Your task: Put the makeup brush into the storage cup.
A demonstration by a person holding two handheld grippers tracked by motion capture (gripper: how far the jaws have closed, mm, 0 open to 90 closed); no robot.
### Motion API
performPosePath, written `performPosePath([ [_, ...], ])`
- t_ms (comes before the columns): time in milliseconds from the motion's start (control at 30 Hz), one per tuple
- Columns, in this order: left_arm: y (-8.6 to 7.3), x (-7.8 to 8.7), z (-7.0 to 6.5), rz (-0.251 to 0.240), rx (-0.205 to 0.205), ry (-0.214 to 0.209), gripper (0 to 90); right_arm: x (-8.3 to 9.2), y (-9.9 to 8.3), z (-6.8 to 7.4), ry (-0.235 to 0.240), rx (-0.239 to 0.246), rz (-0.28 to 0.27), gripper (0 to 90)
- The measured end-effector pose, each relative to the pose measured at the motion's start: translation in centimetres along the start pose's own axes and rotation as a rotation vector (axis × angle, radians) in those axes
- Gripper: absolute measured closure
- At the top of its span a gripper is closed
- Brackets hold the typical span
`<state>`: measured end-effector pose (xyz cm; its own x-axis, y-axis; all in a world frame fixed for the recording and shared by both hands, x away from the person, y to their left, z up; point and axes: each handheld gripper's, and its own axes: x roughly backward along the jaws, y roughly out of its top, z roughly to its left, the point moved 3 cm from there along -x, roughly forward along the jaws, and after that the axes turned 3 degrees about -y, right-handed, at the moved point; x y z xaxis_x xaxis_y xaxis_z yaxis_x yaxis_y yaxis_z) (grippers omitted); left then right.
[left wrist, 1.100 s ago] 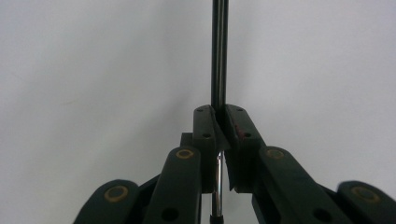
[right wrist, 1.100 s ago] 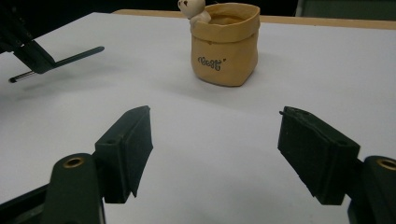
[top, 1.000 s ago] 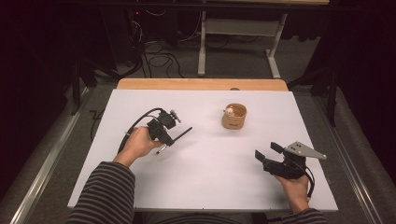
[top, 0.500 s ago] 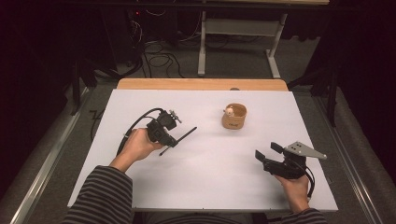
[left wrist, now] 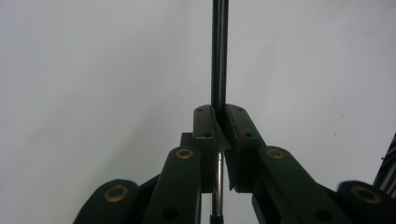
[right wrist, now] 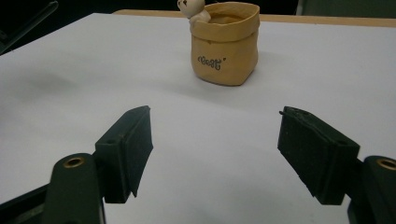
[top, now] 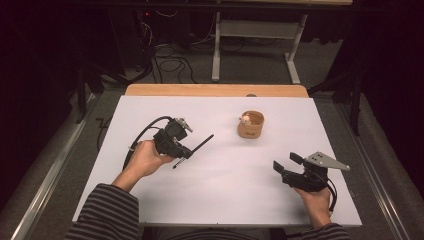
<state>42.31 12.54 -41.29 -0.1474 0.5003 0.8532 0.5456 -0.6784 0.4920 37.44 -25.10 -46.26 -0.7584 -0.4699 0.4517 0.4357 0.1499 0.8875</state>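
My left gripper point(top: 187, 150) is clamped on a thin black pen point(top: 200, 146), held above the table point(top: 150, 200) left of the tan cup point(top: 251, 125). My right gripper point(top: 286, 164) rests with jaws apart. Gripped so narrowly, the pen could pivot and miss the cup's mouth.

Bright table point(top: 220, 200), dark surroundings, soft close-up focus.

High view looks down; tongs views sit low, sharing the table point(top: 225, 200).
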Motion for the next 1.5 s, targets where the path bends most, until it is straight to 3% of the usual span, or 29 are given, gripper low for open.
performPosePath([
  [667, -1.3, 1.1, -2.3, -0.108, -0.031, -0.032, 83.4, -0.1, 0.0, 0.1, 0.002, -0.004, 0.005, 28.0],
  [1500, -3.1, 1.3, -3.6, -0.207, -0.032, -0.092, 83.4, -0.1, -0.1, 0.1, 0.008, -0.016, 0.015, 28.6],
])
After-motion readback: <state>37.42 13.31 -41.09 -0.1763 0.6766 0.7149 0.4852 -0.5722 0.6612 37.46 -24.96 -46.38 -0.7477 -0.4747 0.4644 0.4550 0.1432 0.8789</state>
